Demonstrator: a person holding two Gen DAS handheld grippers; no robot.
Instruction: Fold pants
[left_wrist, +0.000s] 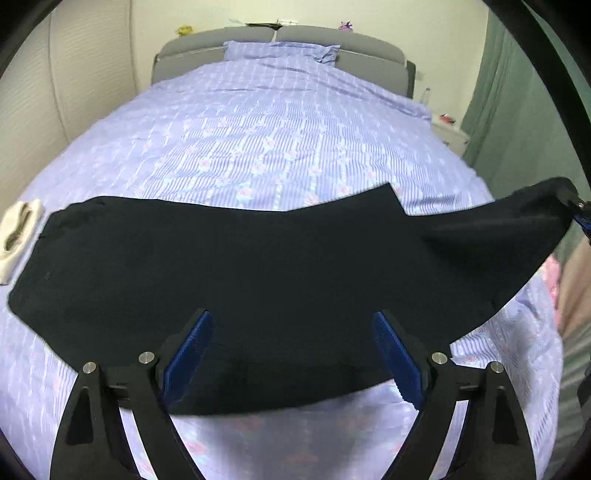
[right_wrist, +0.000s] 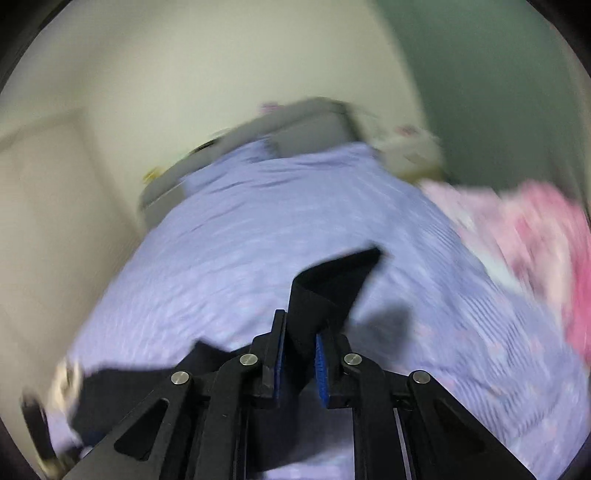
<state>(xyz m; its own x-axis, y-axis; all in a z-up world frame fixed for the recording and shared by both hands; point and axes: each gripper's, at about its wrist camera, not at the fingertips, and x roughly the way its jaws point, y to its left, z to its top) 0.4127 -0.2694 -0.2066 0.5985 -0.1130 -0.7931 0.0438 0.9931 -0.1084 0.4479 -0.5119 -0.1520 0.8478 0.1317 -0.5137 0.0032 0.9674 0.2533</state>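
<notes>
Black pants (left_wrist: 240, 266) lie spread across the near part of a bed with a lilac patterned cover (left_wrist: 280, 140). My left gripper (left_wrist: 291, 325) is open, its blue-padded fingers (left_wrist: 192, 347) wide apart over the pants' near edge, holding nothing. My right gripper (right_wrist: 300, 332) is shut on the pants' right end (right_wrist: 328, 288) and holds it lifted off the bed; it shows at the far right of the left wrist view (left_wrist: 576, 203). The right wrist view is blurred by motion.
A cream cloth (left_wrist: 16, 236) lies at the bed's left edge. A pink patterned fabric (right_wrist: 535, 251) is at the right. A grey headboard (left_wrist: 280, 40) and pillow (left_wrist: 280, 50) are at the far end. A green curtain (left_wrist: 524, 110) hangs right.
</notes>
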